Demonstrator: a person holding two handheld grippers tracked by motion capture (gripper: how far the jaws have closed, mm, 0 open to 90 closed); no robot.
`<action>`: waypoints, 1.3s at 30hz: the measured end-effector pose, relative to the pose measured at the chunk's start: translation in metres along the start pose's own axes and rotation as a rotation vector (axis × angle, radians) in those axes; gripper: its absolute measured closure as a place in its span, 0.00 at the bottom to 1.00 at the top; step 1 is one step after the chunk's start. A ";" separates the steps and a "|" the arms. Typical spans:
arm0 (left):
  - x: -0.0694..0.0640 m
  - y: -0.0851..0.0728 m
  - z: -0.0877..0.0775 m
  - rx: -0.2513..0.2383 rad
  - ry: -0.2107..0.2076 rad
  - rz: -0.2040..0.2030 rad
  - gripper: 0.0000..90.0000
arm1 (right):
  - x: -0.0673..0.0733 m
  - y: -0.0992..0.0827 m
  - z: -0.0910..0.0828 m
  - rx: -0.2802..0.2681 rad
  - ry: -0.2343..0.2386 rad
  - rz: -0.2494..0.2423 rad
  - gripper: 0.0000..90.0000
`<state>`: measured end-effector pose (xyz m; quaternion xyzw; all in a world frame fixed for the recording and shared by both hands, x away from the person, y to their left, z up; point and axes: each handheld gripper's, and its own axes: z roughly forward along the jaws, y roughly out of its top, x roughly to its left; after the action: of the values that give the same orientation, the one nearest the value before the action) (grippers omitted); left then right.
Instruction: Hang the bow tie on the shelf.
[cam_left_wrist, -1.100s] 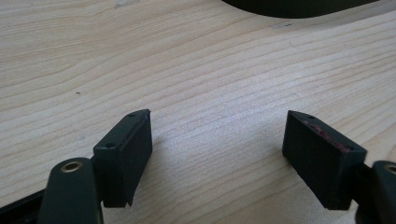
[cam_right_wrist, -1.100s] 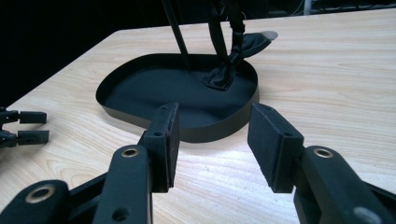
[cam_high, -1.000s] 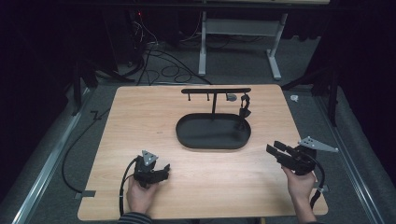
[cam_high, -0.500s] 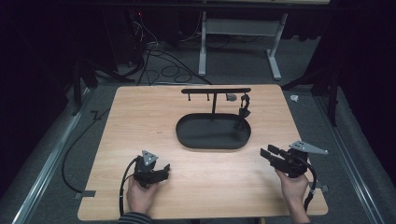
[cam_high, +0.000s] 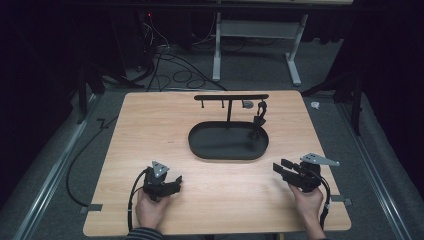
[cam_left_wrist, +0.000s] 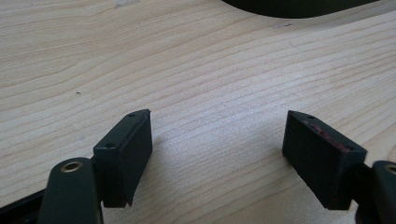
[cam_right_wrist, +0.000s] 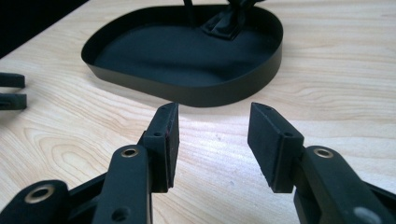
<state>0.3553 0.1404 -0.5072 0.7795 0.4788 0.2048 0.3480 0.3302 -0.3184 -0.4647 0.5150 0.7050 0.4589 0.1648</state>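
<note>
Wooden desk (cam_high: 150, 125): pale, light-grained top, seen from above, standing on grey carpet in a dark room.
Black tray (cam_high: 200, 145): shallow, oval and dark, lying right of the desk's middle, towards the far side.
Stand (cam_high: 229, 107): thin black post rising from the tray's far edge, with a horizontal bar across its top and small pegs hanging below the bar.
Hanging item (cam_high: 260, 114): small dark object dangling from the right part of the bar, down towards the tray; too small to tell what it is.
Left tongs (cam_high: 176, 183): held in the person's left hand (cam_high: 149, 210) near the front-left edge of the desk, jaws wide apart and gripping nothing, bare wood between them in the left gripper view.
Right tongs (cam_high: 280, 167): held in the person's right hand (cam_high: 307, 202) near the front-right of the desk, jaws partly parted with nothing between them, pointing towards the tray; a grey triangular plate sits on top.
Right gripper view: tray wall just beyond the jaw tips, not touching them.
Cables (cam_high: 170, 70): black, looped on the floor beyond the desk, beside a white frame (cam_high: 260, 45).
</note>
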 end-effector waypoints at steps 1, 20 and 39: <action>0.000 0.000 0.000 0.000 0.000 0.000 0.27 | 0.001 -0.001 0.002 0.009 -0.003 0.000 0.61; 0.000 0.000 0.000 0.000 0.000 0.000 0.27 | 0.012 -0.011 0.020 0.076 -0.048 -0.072 0.61; 0.000 0.000 0.000 0.000 0.000 0.000 0.27 | 0.023 -0.021 0.035 0.143 -0.103 -0.141 0.59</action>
<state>0.3553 0.1404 -0.5072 0.7796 0.4787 0.2047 0.3481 0.3338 -0.2826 -0.4949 0.4973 0.7610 0.3677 0.1958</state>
